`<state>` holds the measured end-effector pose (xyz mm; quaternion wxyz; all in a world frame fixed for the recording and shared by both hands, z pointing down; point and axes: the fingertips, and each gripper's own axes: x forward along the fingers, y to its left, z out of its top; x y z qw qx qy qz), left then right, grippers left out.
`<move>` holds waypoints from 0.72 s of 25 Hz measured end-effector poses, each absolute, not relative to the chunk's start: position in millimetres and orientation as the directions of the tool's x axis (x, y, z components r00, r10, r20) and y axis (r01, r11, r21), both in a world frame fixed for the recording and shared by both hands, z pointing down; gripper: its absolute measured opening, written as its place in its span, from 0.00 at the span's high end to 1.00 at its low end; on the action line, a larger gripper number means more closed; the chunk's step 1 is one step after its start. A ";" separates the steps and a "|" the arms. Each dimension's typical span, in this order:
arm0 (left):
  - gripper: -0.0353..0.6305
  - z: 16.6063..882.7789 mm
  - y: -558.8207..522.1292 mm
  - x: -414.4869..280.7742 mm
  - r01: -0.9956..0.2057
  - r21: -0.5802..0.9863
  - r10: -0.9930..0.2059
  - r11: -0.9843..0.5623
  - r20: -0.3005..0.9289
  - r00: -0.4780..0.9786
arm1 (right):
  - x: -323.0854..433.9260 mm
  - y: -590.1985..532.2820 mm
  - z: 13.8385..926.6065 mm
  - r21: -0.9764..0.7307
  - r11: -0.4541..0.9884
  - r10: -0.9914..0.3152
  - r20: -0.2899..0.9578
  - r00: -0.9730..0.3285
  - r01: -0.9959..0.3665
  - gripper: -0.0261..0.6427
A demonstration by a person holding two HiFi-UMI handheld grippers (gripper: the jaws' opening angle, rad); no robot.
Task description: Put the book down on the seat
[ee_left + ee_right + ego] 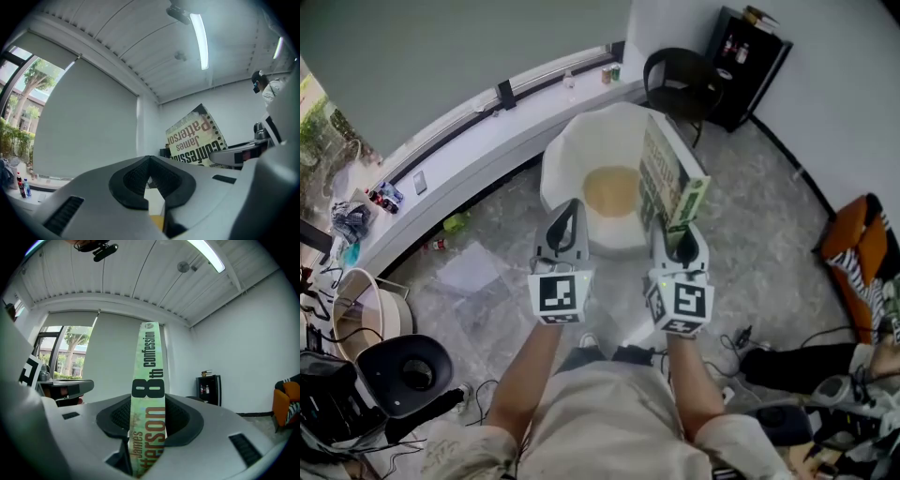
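Head view puts the task at the carry: the right gripper [677, 246] pinches the green paperback book [666, 178] upright above the white tub chair [567, 159] with its tan seat cushion [609, 190], the left gripper [565, 225] has its jaws pressed together on nothing, and the next move likely calls for lowering the book flat before release.

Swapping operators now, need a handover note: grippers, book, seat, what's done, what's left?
Right gripper: shut on the book, held upright on edge, spine toward its camera.
Left gripper: shut, empty, beside the right one.
Seat: white chair with a tan cushion, below and ahead of both grippers.
Done: book is in the grip, up over the seat's right side.
Left: lower it onto the seat, open the jaws.
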<state>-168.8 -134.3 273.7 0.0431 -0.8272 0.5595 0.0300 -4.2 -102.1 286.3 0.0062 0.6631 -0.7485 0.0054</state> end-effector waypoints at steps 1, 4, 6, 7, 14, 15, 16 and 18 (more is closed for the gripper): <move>0.94 273.7 -142.4 -168.0 -0.925 -0.040 -0.920 -0.377 -0.100 0.379 | -3.9 -109.3 287.2 -0.003 0.113 -0.993 0.016 -0.113 -0.994 0.72; 0.94 275.3 -165.3 -164.6 -0.918 -0.045 -0.913 -0.393 -0.098 0.396 | -3.0 -129.3 291.5 -0.010 0.097 -0.995 0.021 -0.098 -0.995 0.72; 0.94 277.2 -180.0 -158.2 -0.913 -0.052 -0.908 -0.405 -0.096 0.408 | 0.6 -142.8 295.0 -0.013 0.090 -0.996 0.023 -0.090 -0.996 0.72; 0.94 278.8 -187.6 -153.5 -0.910 -0.055 -0.905 -0.411 -0.095 0.415 | 3.7 -150.0 296.9 -0.015 0.086 -0.996 0.025 -0.086 -0.996 0.72; 0.94 295.8 -254.7 -111.8 -0.903 -0.067 -0.900 -0.425 -0.074 0.430 | 48.2 -219.2 318.6 -0.035 0.061 -0.998 0.028 -0.062 -0.998 0.72; 0.94 297.1 -265.5 -105.1 -0.903 -0.071 -0.901 -0.423 -0.074 0.428 | 55.3 -231.4 321.2 -0.038 0.062 -0.998 0.030 -0.063 -0.997 0.72; 0.94 298.0 -276.8 -98.3 -0.905 -0.074 -0.902 -0.420 -0.073 0.425 | 61.9 -244.0 322.6 -0.039 0.067 -0.997 0.032 -0.068 -0.997 0.72; 0.94 295.8 -301.9 -84.4 -0.908 -0.075 -0.906 -0.412 -0.072 0.417 | 74.7 -270.9 321.2 -0.041 0.078 -0.996 0.033 -0.080 -0.996 0.72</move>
